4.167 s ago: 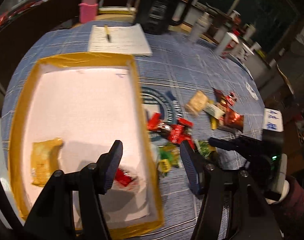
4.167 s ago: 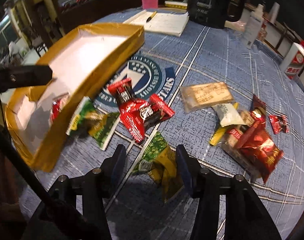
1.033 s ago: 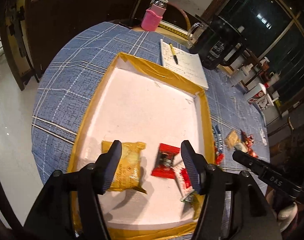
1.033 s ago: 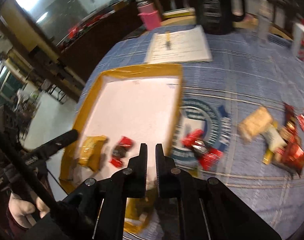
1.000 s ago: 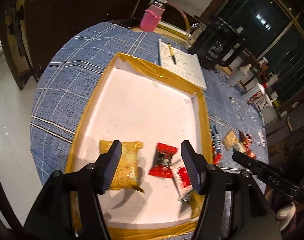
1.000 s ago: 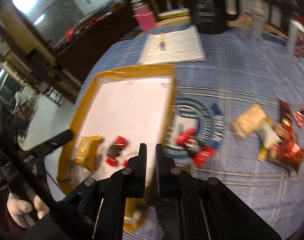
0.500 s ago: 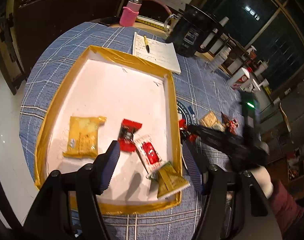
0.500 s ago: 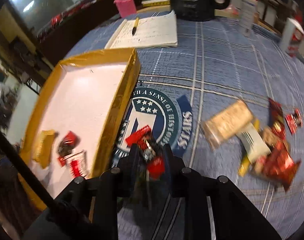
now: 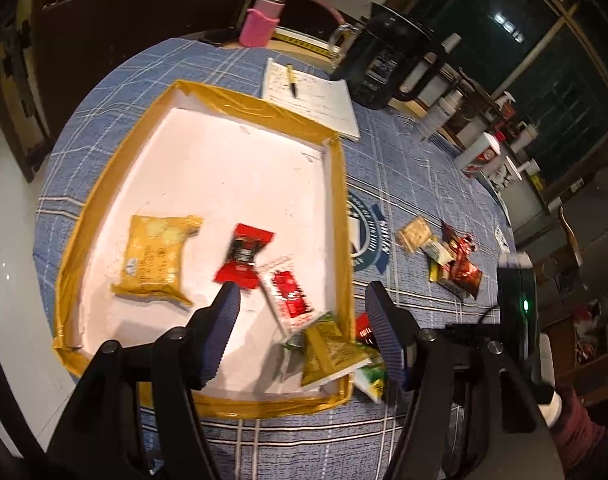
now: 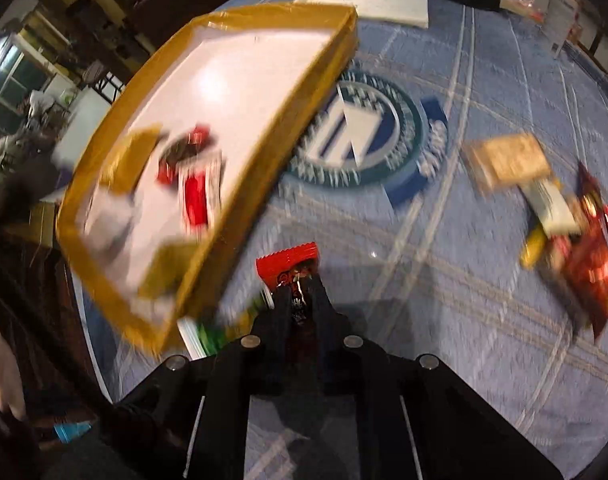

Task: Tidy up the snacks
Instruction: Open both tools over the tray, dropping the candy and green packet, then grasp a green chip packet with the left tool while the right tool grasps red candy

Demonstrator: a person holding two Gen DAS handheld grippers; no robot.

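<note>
Right gripper (image 10: pixel 300 280) was clamped on a red snack packet (image 10: pixel 290 262), just off the tray (image 10: pixel 240 184) corner over the blue tablecloth (image 10: pixel 444 280). Left gripper (image 9: pixel 300 312) hung released above the tray (empty jaws), which held a yellow packet (image 9: pixel 154 260), two red ones.

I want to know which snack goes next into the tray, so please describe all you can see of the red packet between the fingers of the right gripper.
The red packet is a small shiny wrapper, like foil or plastic, with a crimped, serrated top edge and a dark printed centre. The right gripper is shut on its lower part, so only the upper half shows. It sits just above the blue tablecloth, right beside the gold tray, near a green packet. The print is blurred.
</note>
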